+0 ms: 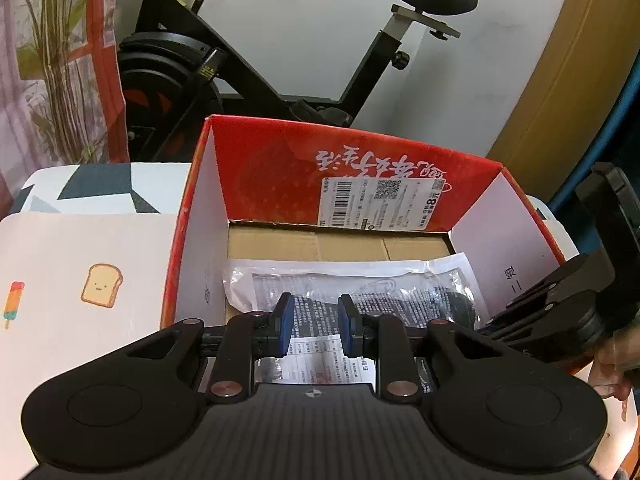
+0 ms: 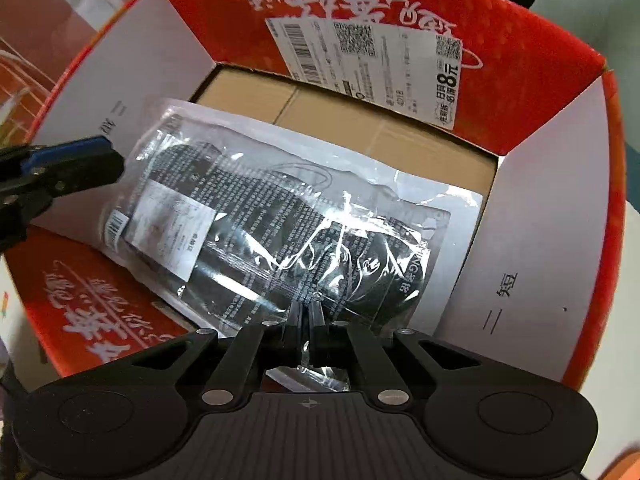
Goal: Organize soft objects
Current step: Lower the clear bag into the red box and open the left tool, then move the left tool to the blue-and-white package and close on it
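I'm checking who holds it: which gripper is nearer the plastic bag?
Right. The right gripper is shut on the plastic bag's near edge; the left gripper hangs open just above its other end.

Open top on the red box (image 1: 280,152), so entry from above is free. Four upright flaps wall in the sides. Inside, the plastic packet (image 2: 280,216) covers most of the floor; bare cardboard shows only along the far wall. The right claw (image 2: 306,320) fills the near edge, and the left claw (image 1: 314,328) hangs over the packet's other end.

Glossy crinkled plastic packet (image 2: 280,216), cardboard box (image 2: 532,216)
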Tool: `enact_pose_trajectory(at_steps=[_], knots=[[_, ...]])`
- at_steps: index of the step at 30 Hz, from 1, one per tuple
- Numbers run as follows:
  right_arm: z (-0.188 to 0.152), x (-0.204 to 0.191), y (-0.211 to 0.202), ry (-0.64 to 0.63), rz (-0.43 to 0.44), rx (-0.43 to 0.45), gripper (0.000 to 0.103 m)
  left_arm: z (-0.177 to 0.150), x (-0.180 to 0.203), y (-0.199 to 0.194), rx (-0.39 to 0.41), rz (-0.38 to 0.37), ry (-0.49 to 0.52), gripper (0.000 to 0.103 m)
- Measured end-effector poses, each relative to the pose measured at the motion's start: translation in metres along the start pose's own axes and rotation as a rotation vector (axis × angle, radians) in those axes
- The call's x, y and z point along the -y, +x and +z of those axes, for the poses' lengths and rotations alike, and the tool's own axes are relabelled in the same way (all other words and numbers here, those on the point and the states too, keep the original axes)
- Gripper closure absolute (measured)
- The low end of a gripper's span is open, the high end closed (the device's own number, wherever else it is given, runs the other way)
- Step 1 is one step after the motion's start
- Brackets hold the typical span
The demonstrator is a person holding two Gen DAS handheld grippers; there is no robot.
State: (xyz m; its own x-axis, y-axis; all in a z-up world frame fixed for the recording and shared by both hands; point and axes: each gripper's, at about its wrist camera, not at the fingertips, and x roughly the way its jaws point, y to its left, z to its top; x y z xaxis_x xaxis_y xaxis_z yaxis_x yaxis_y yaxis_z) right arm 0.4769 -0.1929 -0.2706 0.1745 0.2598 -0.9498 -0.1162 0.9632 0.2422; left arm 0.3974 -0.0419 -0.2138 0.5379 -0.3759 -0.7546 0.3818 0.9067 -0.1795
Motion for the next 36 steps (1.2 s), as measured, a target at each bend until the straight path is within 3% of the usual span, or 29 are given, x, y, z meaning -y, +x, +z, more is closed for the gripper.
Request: enact_pose_trajectory(at_steps=[4,8,10,12,13,15,17,18,21,25,28,36], knots=[[-0.008,0.000,-0.006,0.001,0.007,0.034,0.099,0.000,-0.001,-0.005,0.011,0.023,0.001,0.077],[-0.023,0.003,-0.024,0.014,0.020,0.155,0.079,-0.001,0.003,-0.015,0.039,0.047,0.021,0.077],[-0.031,-0.002,-0.033,0.019,-0.003,0.185,0.077,-0.002,0.007,-0.019,0.038,0.069,0.041,0.076],[-0.039,-0.008,-0.045,0.019,-0.037,0.225,0.059,-0.004,0.011,-0.026,0.041,0.075,0.056,0.072],[-0.042,-0.010,-0.050,0.021,-0.051,0.249,0.054,-0.005,0.013,-0.030,0.043,0.076,0.062,0.061],[-0.049,-0.015,-0.064,0.038,-0.055,0.318,0.044,-0.008,0.015,-0.039,0.054,0.074,0.070,0.027],[-0.051,-0.015,-0.077,0.057,-0.040,0.366,0.032,-0.011,0.017,-0.050,0.075,0.097,0.068,0.007],[-0.055,-0.016,-0.084,0.067,-0.042,0.394,0.021,-0.012,0.019,-0.055,0.088,0.109,0.066,0.002],[-0.067,-0.024,-0.098,0.079,-0.065,0.477,0.000,-0.016,0.024,-0.071,0.112,0.138,0.065,0.000],[-0.088,-0.034,-0.114,0.071,-0.106,0.555,0.000,-0.025,0.027,-0.087,0.116,0.183,0.057,0.000],[-0.110,-0.037,-0.122,0.074,-0.091,0.620,0.000,-0.036,0.026,-0.102,0.150,0.160,0.041,0.000],[-0.172,-0.042,-0.115,0.093,-0.059,0.748,0.000,-0.081,0.041,-0.129,0.227,0.236,0.073,0.000]])
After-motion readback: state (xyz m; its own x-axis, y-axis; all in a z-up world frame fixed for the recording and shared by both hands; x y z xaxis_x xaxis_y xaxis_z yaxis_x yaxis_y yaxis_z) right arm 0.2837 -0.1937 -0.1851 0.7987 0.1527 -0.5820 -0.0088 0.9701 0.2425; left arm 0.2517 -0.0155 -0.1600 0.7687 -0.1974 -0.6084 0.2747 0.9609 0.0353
